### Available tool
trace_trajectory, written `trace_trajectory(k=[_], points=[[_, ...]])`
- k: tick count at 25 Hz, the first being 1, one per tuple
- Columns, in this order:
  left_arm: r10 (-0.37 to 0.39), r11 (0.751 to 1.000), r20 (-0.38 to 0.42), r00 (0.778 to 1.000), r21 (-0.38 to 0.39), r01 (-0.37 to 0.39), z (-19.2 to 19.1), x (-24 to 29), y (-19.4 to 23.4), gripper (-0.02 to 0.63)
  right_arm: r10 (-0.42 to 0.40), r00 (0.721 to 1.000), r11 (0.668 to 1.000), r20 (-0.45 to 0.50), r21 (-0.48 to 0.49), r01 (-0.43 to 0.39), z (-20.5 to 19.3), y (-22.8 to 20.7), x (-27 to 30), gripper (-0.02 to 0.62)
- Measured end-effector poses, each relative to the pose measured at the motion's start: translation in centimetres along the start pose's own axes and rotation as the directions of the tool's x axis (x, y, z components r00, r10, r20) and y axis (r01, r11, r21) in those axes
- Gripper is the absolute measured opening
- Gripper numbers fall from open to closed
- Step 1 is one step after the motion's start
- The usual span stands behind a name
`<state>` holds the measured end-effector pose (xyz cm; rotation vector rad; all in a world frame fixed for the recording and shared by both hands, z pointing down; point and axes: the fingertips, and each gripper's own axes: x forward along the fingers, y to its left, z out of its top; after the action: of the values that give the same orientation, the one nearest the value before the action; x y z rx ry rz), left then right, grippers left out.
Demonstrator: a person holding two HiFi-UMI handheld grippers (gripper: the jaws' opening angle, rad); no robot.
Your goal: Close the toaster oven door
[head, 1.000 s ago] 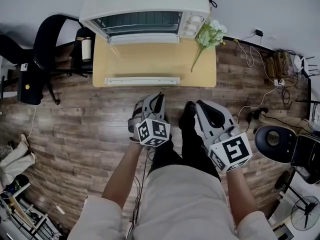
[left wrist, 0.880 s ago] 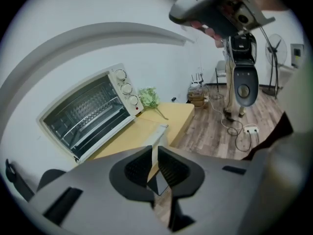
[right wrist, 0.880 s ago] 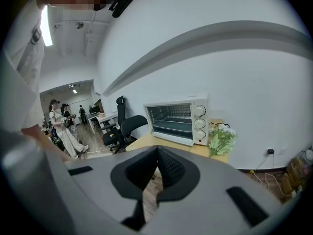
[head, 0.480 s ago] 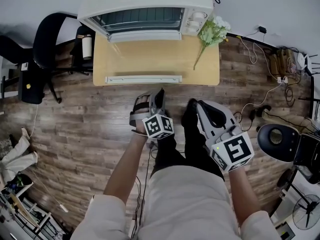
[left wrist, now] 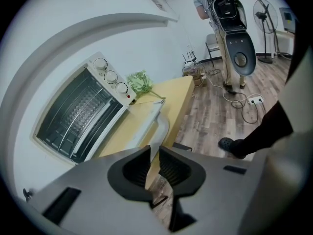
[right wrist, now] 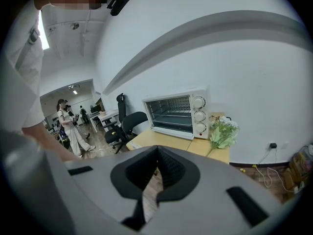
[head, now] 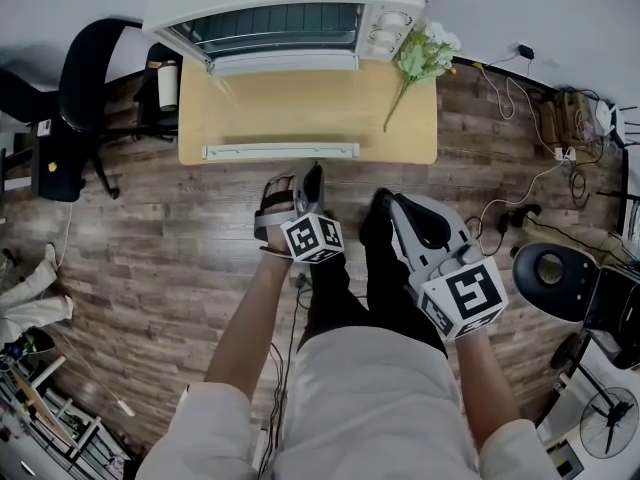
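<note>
Head view puts the toaster oven (head: 290, 8) at 12 o'clock on the far edge of the wooden surface (head: 410, 138). Its glass door (head: 280, 108) is folded flat toward the person, and the white door handle (head: 280, 151) lies along the near edge. From what I can see, nothing of the job is done yet. The door is fully down and untouched, so the whole lift and swing up to the oven front is left.

The left tongs (head: 314, 173) hang just short of the handle at 6 o'clock from it. They have just been opening to a thin slit, and nothing sits between them. The right tongs (head: 380, 203) are clenched on nothing, lower and off at 5 o'clock, well clear of the door.

Inside the oven cavity the left gripper view shows only a wire rack (left wrist: 80, 109). I see no tray or food. A bunch of flowers (head: 420, 53) lies on the surface at the oven's 3 o'clock side, beside the knobs and clear of the door's path.
</note>
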<state>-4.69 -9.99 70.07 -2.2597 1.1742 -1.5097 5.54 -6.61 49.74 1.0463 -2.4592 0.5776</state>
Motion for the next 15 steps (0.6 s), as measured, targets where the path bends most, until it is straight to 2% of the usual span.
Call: trace_trajectory(k=[9, 15], points=[[-0.007, 1.000, -0.021, 1.000, -0.019, 0.007, -0.3, 1.2, -0.2, 0.061, -0.017, 1.000, 1.000, -0.019, 0.024, 0.018, -0.7, -0.8, -0.1, -0.002], [0.006, 1.000, -0.033, 0.999, 0.009, -0.006, -0.5, 1.6, -0.3, 0.061, -0.020, 0.999, 0.999, -0.028, 0.037, 0.021, -1.0, -0.9, 0.0, -0.002]])
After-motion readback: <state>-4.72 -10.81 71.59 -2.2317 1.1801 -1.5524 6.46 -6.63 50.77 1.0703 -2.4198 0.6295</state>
